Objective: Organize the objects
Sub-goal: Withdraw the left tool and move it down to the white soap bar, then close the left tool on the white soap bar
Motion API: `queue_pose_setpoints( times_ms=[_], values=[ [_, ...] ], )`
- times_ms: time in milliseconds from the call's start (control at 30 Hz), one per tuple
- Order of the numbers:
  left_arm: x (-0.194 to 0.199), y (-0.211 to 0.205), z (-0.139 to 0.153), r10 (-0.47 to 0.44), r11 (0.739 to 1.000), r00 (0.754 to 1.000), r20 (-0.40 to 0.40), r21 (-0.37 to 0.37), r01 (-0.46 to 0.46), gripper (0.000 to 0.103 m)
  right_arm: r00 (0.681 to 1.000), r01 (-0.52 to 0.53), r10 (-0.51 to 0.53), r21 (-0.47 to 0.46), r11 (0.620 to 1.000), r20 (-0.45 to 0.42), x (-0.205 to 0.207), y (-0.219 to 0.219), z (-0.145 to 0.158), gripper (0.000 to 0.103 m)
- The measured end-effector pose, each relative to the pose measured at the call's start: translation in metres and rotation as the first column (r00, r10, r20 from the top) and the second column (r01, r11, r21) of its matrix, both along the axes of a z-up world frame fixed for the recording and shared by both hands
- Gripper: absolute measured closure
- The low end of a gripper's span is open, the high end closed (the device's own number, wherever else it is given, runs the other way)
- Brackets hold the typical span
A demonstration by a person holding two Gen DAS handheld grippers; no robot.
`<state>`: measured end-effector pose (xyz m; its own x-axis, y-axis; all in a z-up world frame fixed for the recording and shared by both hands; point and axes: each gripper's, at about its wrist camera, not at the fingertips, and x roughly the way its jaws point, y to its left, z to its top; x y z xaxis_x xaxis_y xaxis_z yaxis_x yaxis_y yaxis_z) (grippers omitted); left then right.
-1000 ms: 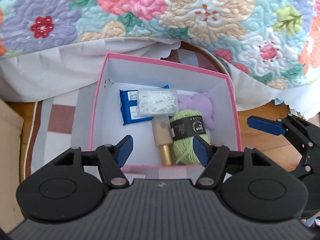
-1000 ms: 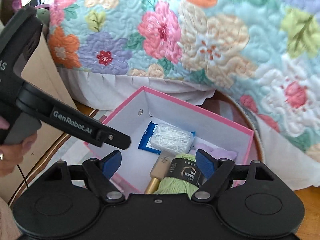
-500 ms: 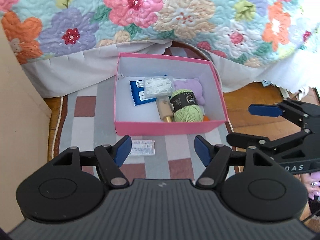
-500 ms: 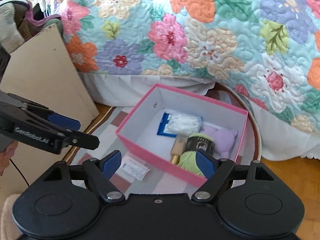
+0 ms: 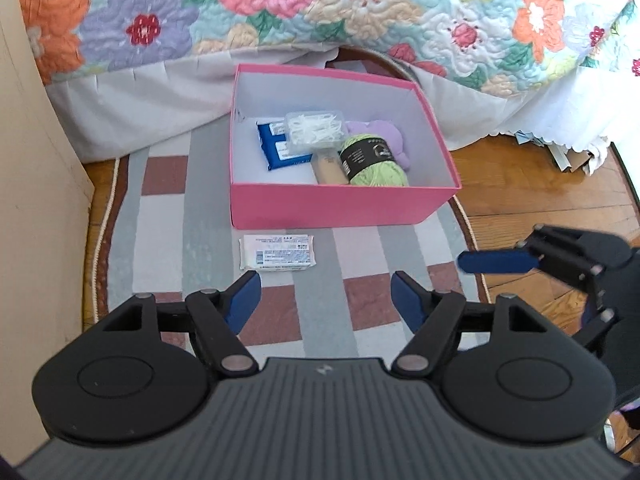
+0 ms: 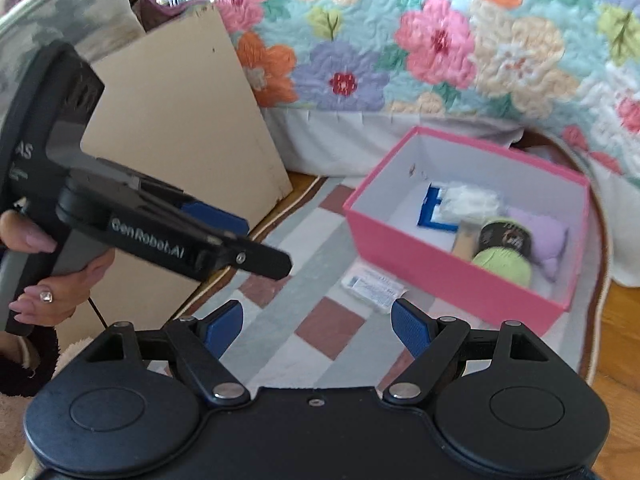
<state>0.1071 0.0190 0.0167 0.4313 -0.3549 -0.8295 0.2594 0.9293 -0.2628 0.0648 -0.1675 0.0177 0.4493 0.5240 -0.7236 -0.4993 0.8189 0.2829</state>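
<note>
An open pink box [image 5: 344,208] stands on the striped rug [image 5: 160,220] in front of the bed. Inside it lie a green yarn ball [image 5: 374,160], a beige tube [image 5: 330,168], a blue packet [image 5: 276,148], a clear case of white picks [image 5: 316,130] and a purple soft thing [image 5: 390,138]. A white wipe packet [image 5: 278,252] lies flat on the rug just before the box. My left gripper [image 5: 324,300] hovers open and empty near that packet. My right gripper [image 6: 316,324] is open and empty too, short of the packet [image 6: 374,286] and the box [image 6: 440,268].
A tall cardboard panel [image 6: 180,112] leans at the left edge of the rug. The flowered quilt [image 5: 320,8] hangs behind the box. Bare wooden floor [image 5: 520,184] lies to the right, with papers [image 5: 560,156] under the bed skirt. A hand [image 6: 60,288] holds the left gripper.
Both grippers have drawn back from over the box, so the box looks smaller and the white packet on the rug has come into view. The left jaws stand slightly wider.
</note>
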Motion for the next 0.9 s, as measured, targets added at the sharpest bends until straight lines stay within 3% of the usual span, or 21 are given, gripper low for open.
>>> queue_pose_setpoints(
  times_ms=[167,333,533,633,733,900],
  values=[
    [0.011,0.006,-0.036,0.031,0.999,0.999,-0.035,-0.016,-0.031,0.032,1.000,0.021,-0.021,0.003,1.000,-0.019,0.009,0.010,-0.036,0.018],
    [0.026,0.011,-0.074,0.073,0.997,0.995,-0.062,-0.011,-0.073,0.035,0.998,0.056,-0.055,-0.046,0.997,0.029,0.023,0.025,-0.063,0.018],
    [0.042,0.017,-0.105,0.093,0.994,0.995,-0.031,-0.061,-0.094,0.035,0.994,0.102,-0.098,-0.070,0.992,0.058,0.047,0.040,-0.096,0.018],
    [0.051,0.018,-0.121,0.101,0.991,0.995,-0.021,-0.080,-0.103,0.035,0.992,0.127,-0.126,-0.060,0.990,0.031,0.059,0.041,-0.114,0.018],
    [0.064,0.020,-0.144,0.096,0.994,0.994,-0.046,-0.053,-0.098,0.036,0.990,0.141,-0.140,-0.076,0.987,0.014,0.069,0.043,-0.131,0.018],
    [0.076,0.026,-0.169,0.112,0.987,0.992,-0.061,-0.106,-0.118,0.042,0.989,0.146,-0.146,-0.093,0.985,0.005,0.079,0.047,-0.155,0.019]
  ],
)
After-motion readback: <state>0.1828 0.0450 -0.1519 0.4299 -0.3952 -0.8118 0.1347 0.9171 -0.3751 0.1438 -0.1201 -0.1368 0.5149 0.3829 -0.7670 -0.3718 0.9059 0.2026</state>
